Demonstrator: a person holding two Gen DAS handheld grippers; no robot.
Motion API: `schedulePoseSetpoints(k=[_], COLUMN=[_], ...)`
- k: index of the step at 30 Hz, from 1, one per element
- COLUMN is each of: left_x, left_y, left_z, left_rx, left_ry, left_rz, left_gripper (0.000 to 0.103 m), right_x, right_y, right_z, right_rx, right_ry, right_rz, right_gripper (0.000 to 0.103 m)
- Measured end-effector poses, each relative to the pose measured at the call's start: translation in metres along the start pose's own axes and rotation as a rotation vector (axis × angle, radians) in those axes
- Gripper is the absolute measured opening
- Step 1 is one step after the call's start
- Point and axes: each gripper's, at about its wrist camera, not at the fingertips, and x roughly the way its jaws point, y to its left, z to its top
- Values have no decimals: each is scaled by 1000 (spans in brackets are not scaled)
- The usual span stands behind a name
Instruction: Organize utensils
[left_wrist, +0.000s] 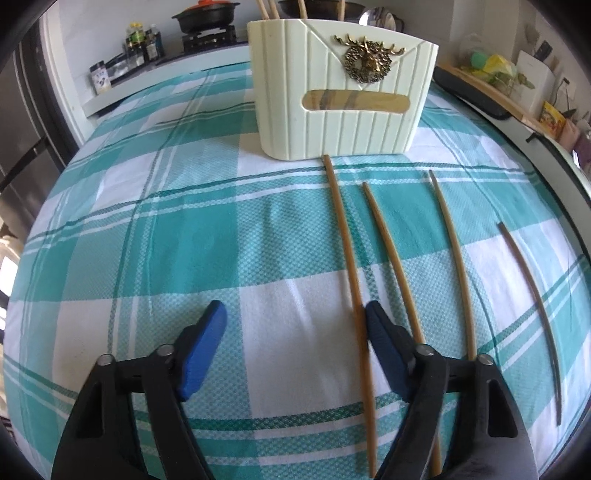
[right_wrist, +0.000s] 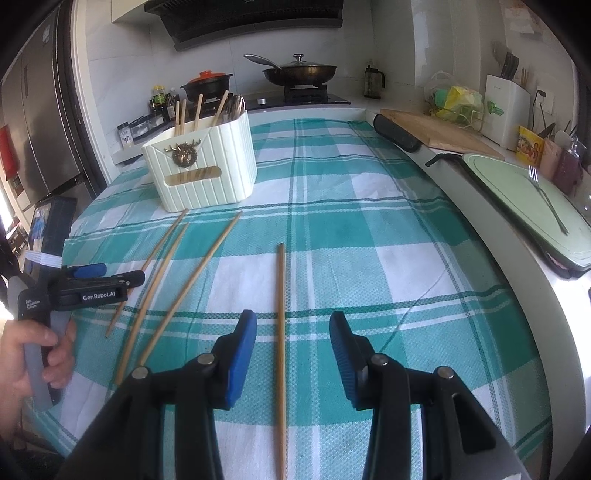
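Note:
A cream utensil holder (left_wrist: 343, 92) with a brass deer badge stands on the checked cloth; it also shows in the right wrist view (right_wrist: 201, 168), with several chopsticks and spoons in it. Several loose chopsticks lie on the cloth. My left gripper (left_wrist: 295, 317) is open and empty; the leftmost chopstick (left_wrist: 349, 258) runs just inside its right finger (left_wrist: 384, 343). My right gripper (right_wrist: 293, 325) is open, with the single right chopstick (right_wrist: 281, 314) lying between its fingers. Three more chopsticks (right_wrist: 166, 280) lie to its left. The left gripper's body (right_wrist: 85, 284) shows there too.
The teal and white checked cloth (right_wrist: 369, 229) covers the table. A green tray (right_wrist: 517, 199) with a fork lies at the right edge. A wooden board (right_wrist: 439, 133) and a stove with pans (right_wrist: 301, 72) stand behind.

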Motion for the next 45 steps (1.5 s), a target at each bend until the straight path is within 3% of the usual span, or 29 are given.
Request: schedulePoseSetpoints(k=[2,3,4,5,13,19,23,24,29,37,42,44,45], left_x=[-4,-6,-9,-11,-37,-57,-58,-57,-36,1,10,11,11], left_y=[-6,-10,-13,-16,2,7,11,12,16,12,12,10,9], left_z=[-1,-2,-5,-8,-45,-70,-57,-53,-24,9,23,26,26], left_rx=[26,42,52,58,5,34,46,53,86,139,154,160,162], left_ry=[1,4,3,4,29,60,43,40,59,113,153,171,176], left_rz=[-18,-32,-35,-30,-41,-52,-91,-101,-108,-105,-124,-124,-119], left_gripper=[39,31,15,4,3,7,37,39,39,39,39,33,27], right_x=[-1,-3,-4,-5,-12,-10,-4,-1,25,85,124,132,136], right_y=[-1,-2,-3,-4,-23,-29,-23,-21,-12,-1,18,25,29], right_z=[-2,-2,-2,-3,-10,-15,-7,-5,10,41,60,69,73], right_rx=[4,5,7,8,37,46,28,20,-20,-139,-214,-237,-244], right_ry=[2,-1,-3,-5,7,67,88,99,174,315,356,359,365], right_rz=[-1,-3,-6,-10,-34,-11,38,54,109,111,61,42,41], right_gripper=[42,42,42,42,42,44,50,50,50,50,50,49,42])
